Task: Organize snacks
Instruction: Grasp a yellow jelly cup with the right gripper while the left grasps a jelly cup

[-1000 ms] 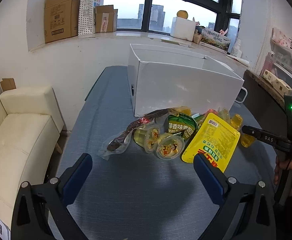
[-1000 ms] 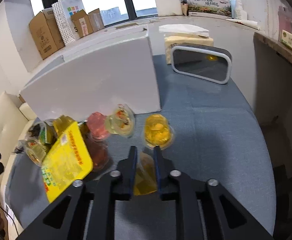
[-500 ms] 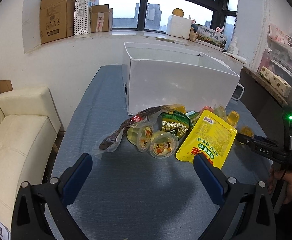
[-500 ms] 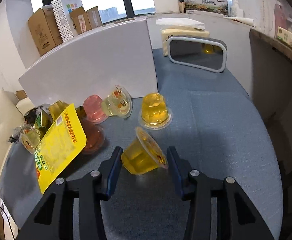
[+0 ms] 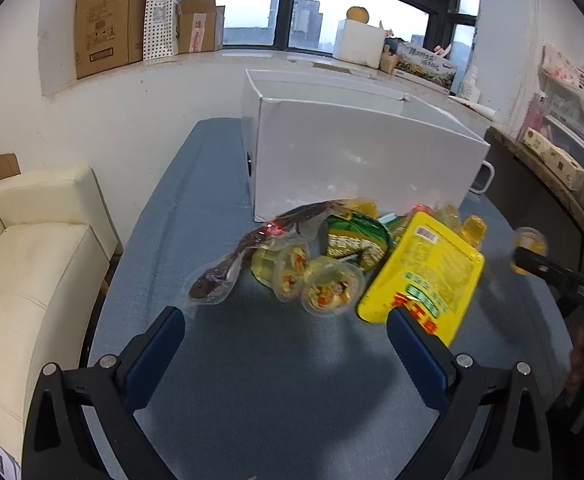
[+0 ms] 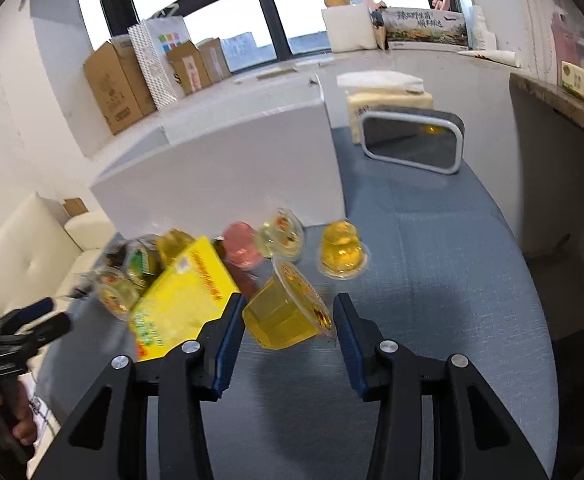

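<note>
snack pile [image 5: 356, 264], before white box [image 5: 356, 152]

Blue-grey table [image 5: 220, 364]: white box [image 5: 356, 164] at far side; snack heap [image 5: 344, 264] just near it; mirror [image 6: 412, 142] far right.

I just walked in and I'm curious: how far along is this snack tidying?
Barely started. Done: nothing visible; the part of the white box that shows holds no snacks. In hand: the right gripper grips one yellow jelly cup, lifted off the table. Left: the yellow packet, the other jelly cups and a dark wrapped snack lie piled before the box; the left gripper hangs open and empty.
</note>
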`<state>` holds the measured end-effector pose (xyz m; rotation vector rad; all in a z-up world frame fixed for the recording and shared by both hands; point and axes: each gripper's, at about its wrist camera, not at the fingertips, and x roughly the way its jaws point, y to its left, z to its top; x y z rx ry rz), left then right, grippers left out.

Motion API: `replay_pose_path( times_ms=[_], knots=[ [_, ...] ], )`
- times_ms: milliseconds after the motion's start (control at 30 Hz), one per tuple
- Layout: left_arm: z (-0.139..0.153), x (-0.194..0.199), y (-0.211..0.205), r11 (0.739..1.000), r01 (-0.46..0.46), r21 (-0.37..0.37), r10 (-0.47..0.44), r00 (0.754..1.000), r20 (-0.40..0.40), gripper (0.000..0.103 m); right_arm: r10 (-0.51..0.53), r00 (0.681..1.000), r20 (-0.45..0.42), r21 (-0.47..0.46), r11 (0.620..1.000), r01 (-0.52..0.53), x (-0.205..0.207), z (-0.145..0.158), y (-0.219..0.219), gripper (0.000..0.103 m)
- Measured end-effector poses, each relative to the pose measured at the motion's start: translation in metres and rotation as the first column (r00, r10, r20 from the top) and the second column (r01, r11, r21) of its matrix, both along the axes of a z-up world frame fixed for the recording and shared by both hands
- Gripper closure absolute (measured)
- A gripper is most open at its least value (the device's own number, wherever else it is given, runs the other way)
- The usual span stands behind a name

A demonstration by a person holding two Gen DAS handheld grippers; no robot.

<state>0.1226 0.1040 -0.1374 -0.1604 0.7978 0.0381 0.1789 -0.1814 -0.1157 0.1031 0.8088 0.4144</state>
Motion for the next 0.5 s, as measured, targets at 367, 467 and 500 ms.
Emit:
replay_pose_path(
  times_ms=[367, 467, 500],
  knots=[
    [-0.019, 0.040, -0.021, 0.995, -0.023, -0.100, 0.016, 0.997, -0.075, 0.011, 0.023, 1.000, 0.019, 0.005, 1.000, -0.023, -0.013, 0.008, 0.007, 0.054],
    [-0.032, 0.056, -0.027, 0.996, -0.061, -0.066, 0.052, 0.991, -0.125, 0.040, 0.026, 1.000, 0.012, 0.012, 1.000, -0.026, -0.014, 0.006, 0.006, 0.054],
    [-0.033, 0.058, -0.028, 0.996, -0.069, -0.056, 0.061, 0.991, -0.122, 0.041, 0.028, 1.000, 0.012, 0.012, 1.000, -0.028, -0.014, 0.006, 0.006, 0.054]
  ],
)
